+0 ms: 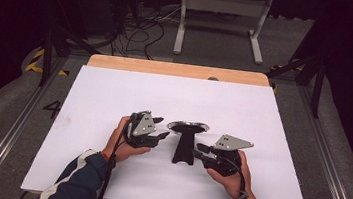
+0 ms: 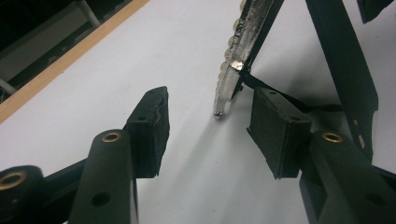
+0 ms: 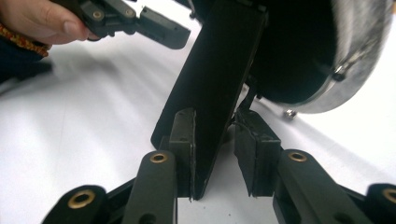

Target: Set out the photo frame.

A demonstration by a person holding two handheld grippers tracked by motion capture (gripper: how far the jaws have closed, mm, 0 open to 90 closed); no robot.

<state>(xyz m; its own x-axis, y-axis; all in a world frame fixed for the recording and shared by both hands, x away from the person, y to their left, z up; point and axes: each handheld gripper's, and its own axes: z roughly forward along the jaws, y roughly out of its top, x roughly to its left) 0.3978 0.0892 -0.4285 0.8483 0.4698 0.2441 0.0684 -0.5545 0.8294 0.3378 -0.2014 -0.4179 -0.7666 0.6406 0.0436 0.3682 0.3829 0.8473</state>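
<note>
**Right jaws clamp the stand's leg, left jaws wait apart**

The black stand (image 1: 183,148) with its round silver-rimmed top (image 1: 188,126) sits on the white table (image 1: 115,92) between both grippers. The right gripper (image 3: 212,154) has its jaws narrowed onto the stand's flat black leg (image 3: 219,84), which runs up between the pads; the left pad presses its face. The left gripper (image 2: 208,135) holds its jaws wide with nothing gripped; the top's metal rim (image 2: 236,70) hangs just ahead of the gap, nearer the right-hand pad.
</note>
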